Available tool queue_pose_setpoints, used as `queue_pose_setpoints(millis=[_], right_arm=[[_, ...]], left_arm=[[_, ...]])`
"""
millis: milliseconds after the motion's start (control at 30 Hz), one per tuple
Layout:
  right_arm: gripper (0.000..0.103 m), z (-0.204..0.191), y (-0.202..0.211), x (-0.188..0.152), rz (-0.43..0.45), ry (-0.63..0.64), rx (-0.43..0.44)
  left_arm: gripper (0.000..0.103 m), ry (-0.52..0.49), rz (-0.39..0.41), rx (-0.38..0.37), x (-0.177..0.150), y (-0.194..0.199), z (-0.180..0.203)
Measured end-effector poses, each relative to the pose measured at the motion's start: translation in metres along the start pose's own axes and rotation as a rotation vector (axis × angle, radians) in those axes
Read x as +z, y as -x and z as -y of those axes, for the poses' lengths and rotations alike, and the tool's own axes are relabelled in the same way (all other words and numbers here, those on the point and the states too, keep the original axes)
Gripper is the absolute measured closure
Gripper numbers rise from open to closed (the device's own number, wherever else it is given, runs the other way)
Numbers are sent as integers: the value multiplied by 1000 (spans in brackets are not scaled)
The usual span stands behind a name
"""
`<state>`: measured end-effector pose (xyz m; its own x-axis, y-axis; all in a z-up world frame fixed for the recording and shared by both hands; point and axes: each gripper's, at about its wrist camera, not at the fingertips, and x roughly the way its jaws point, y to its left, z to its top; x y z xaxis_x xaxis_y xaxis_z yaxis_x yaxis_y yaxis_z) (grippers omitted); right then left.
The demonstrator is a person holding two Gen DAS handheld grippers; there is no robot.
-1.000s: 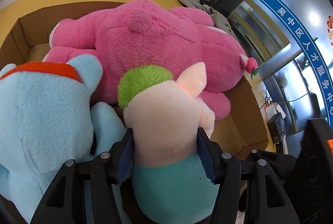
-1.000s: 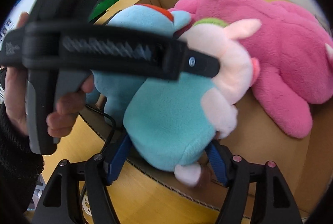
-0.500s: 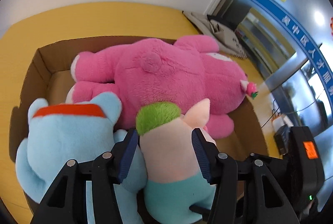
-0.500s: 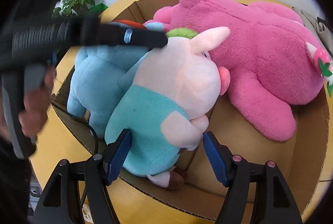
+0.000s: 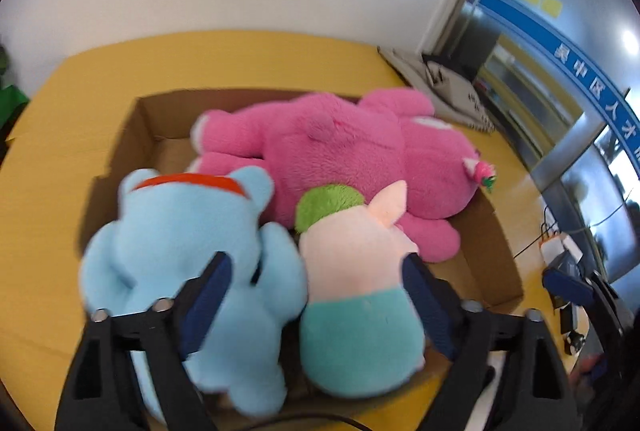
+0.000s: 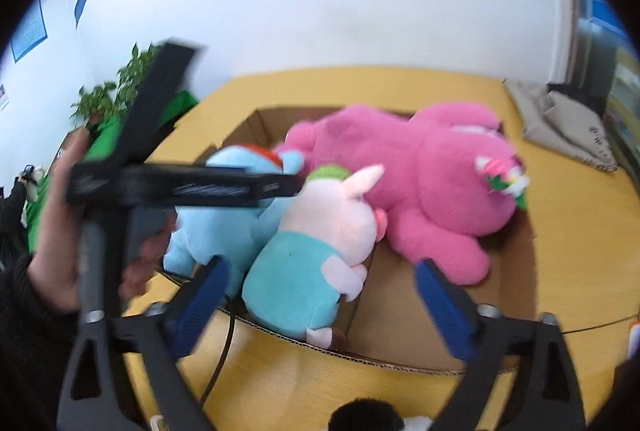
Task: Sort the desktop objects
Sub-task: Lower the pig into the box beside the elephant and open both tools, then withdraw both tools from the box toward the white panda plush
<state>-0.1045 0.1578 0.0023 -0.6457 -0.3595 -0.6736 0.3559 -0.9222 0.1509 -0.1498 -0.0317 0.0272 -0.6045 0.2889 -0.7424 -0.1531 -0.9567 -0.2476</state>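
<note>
A cardboard box [image 5: 492, 251] on the yellow table holds three plush toys: a big pink bear [image 5: 352, 155], a light blue toy with a red band [image 5: 180, 243], and a pig in a teal shirt with a green cap [image 5: 360, 283]. My left gripper [image 5: 316, 299] is open above the near edge of the box, its jaws wide on either side of the pig and touching nothing. My right gripper [image 6: 320, 295] is open and empty, back from the box [image 6: 516, 279]. The pig [image 6: 316, 243], bear [image 6: 424, 183] and blue toy [image 6: 224, 207] show there too.
A grey folded cloth [image 6: 560, 123] lies on the yellow table [image 6: 580, 243] at the far right. Potted plants [image 6: 116, 91] stand at the left. A cable [image 6: 224, 359] runs over the table's near edge. Glass doors and small devices [image 5: 560, 251] lie to the right.
Both grippers have opened, let go of the pig plush and pulled back and up from the box. The pig now rests in the box beside the blue toy.
</note>
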Motion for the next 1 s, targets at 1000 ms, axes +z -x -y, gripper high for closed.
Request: queue_pose_setpoints(millis=[1000], right_arm=[[0, -42, 123, -22, 110, 45, -185]], left_arm=[[0, -96, 244, 190, -116, 159, 46]])
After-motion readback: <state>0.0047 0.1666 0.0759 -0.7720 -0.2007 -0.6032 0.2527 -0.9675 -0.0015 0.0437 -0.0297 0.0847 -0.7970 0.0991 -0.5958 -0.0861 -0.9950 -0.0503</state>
